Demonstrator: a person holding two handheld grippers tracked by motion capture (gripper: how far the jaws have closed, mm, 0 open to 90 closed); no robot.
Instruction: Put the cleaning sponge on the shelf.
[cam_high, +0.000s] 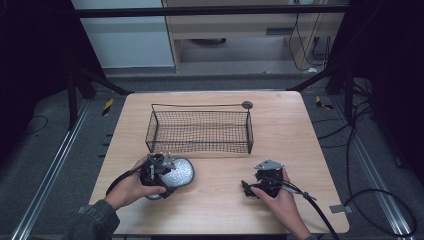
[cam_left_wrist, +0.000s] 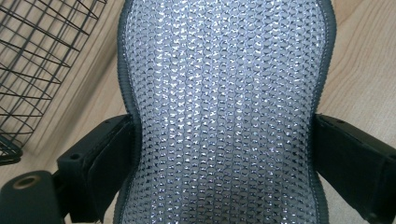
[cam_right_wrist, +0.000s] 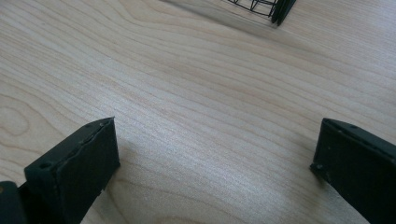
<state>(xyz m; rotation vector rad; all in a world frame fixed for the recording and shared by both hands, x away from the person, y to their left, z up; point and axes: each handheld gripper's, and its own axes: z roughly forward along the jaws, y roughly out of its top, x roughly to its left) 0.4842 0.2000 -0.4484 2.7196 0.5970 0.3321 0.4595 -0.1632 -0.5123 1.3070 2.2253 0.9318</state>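
Left gripper (cam_left_wrist: 224, 154) jaws pinching silvery mesh pad (cam_left_wrist: 224, 93), perhaps a scrubber, right gripper (cam_right_wrist: 215, 158) jaws spread over bare table (cam_right_wrist: 187, 93)

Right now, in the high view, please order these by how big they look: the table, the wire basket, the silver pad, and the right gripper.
1. Table, the largest.
2. Wire basket.
3 and 4. Silver pad and right gripper: they look alike in size, and the left gripper covers part of the pad, so I do not rank them.
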